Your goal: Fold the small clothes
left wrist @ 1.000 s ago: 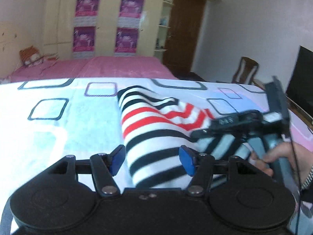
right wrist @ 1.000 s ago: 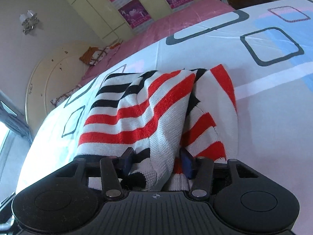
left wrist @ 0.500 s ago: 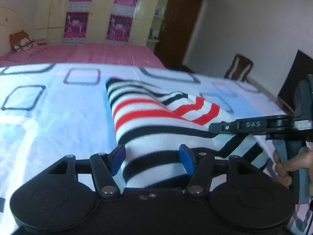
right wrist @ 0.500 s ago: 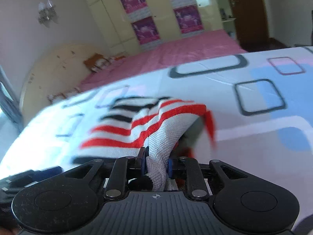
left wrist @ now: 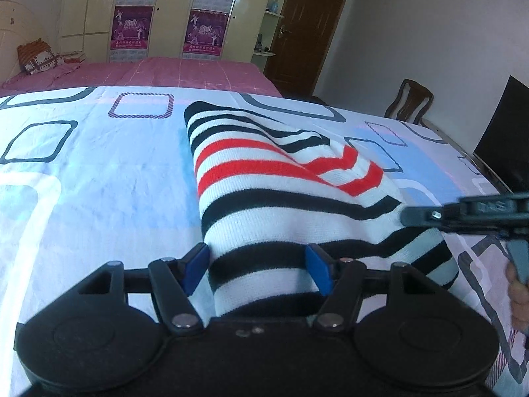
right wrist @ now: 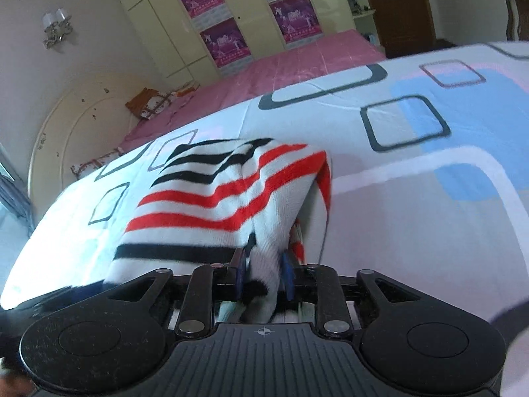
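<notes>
The white knitted garment with black and red stripes (left wrist: 281, 205) lies on the bed sheet with square pattern (left wrist: 82, 182), partly folded already. The left gripper (left wrist: 258, 268) stands wide, its blue pads on both sides of the near edge w/o pressing it. The right gripper (right wrist: 263, 274) has a bunched fold between its pads, and its jaws are opening. Step in hand, I think: laying the right side over. Next: left gripper must close on the near edge, then fold it forward.
</notes>
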`<control>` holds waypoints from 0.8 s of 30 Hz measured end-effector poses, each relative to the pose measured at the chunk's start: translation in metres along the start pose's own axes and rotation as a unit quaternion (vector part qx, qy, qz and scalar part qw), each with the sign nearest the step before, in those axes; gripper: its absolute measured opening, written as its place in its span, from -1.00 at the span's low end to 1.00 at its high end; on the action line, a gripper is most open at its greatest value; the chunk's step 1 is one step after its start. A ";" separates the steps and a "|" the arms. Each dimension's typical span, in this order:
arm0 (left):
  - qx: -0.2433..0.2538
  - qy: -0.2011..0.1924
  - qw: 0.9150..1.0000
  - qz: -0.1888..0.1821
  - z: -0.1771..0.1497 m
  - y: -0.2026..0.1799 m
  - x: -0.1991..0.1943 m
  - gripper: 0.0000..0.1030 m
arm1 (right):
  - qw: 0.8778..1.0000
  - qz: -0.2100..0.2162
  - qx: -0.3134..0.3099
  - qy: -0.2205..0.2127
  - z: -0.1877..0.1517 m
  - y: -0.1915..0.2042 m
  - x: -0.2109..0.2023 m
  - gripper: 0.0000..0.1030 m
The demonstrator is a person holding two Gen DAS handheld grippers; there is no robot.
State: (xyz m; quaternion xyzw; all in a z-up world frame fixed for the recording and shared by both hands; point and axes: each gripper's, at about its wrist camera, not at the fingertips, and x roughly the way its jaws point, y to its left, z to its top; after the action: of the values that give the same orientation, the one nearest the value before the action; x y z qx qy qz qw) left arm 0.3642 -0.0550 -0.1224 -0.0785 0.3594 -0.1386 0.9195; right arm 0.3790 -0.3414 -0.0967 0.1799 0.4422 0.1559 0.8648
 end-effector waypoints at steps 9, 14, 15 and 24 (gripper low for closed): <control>0.006 0.005 1.000 0.008 0.001 -0.005 0.001 0.23 | 0.999 -0.014 -0.038 0.030 -0.035 0.012 -0.017 -0.55; 0.013 0.015 1.000 0.023 0.004 -0.012 0.001 0.23 | 0.998 -0.026 -0.023 0.044 -0.041 0.005 -0.019 -0.72; 0.014 0.017 0.999 0.025 0.005 -0.014 0.001 0.23 | 0.999 -0.028 -0.017 0.043 -0.042 0.003 -0.020 -0.73; 0.043 0.033 0.998 0.038 0.019 -0.021 0.000 0.20 | 0.999 -0.014 0.014 0.046 -0.040 -0.008 -0.028 -0.50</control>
State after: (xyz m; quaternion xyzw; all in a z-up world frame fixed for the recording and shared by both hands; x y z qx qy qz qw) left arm 0.3730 -0.0741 -0.1032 -0.0210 0.3860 -0.1217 0.9142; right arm 0.3312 -0.3534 -0.1019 0.1788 0.4862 0.1459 0.8428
